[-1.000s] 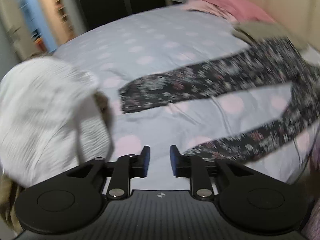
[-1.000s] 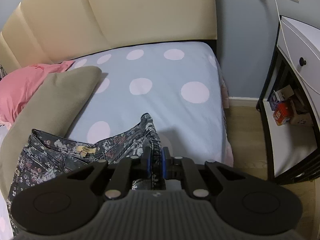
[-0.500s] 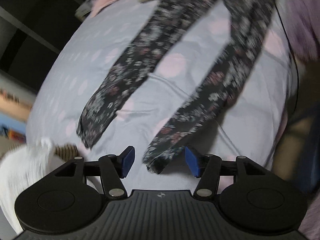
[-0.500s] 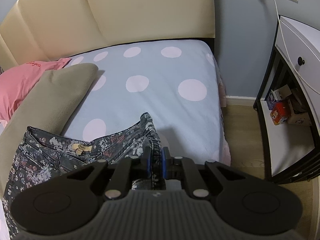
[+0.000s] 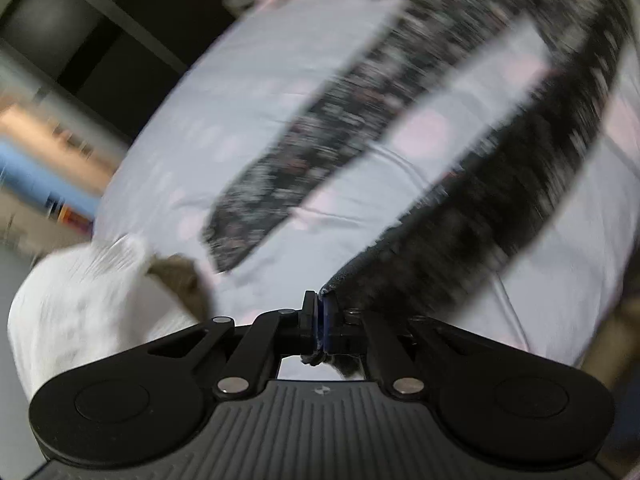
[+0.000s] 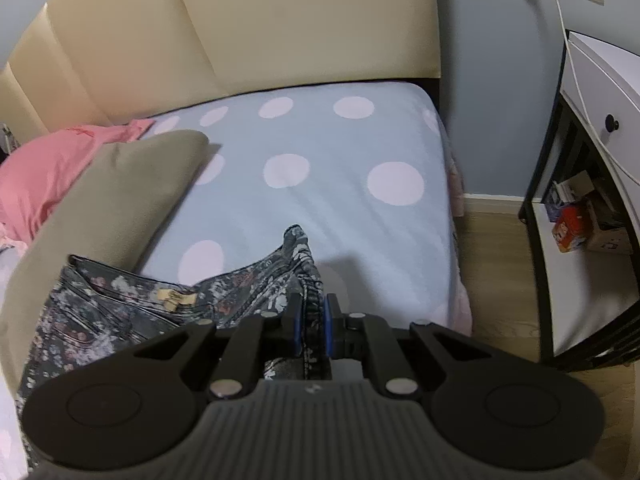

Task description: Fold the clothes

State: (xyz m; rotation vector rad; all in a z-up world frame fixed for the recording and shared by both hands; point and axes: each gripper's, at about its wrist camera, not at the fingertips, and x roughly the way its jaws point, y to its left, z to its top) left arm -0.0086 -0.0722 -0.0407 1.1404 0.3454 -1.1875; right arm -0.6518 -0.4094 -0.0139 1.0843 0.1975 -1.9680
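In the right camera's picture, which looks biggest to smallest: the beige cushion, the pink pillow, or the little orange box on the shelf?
As they look in that view:
1. beige cushion
2. pink pillow, partly hidden behind the cushion, so its true size is unsure
3. orange box, also farthest away

1. We hold our left tongs (image 5: 319, 320) pressed together, the blue pads pinching the hem of one leg of the floral trousers (image 5: 472, 216).
2. Our left wrist view is smeared with blur, so finer detail of the grip cannot be told.
3. We keep our right tongs (image 6: 311, 326) clamped on the waistband edge of the floral trousers, the cloth bunched between the two blue pads (image 6: 296, 328).
4. Both black finger linkages on the right are drawn inward, level and pointing forward over the bed (image 6: 344, 184).
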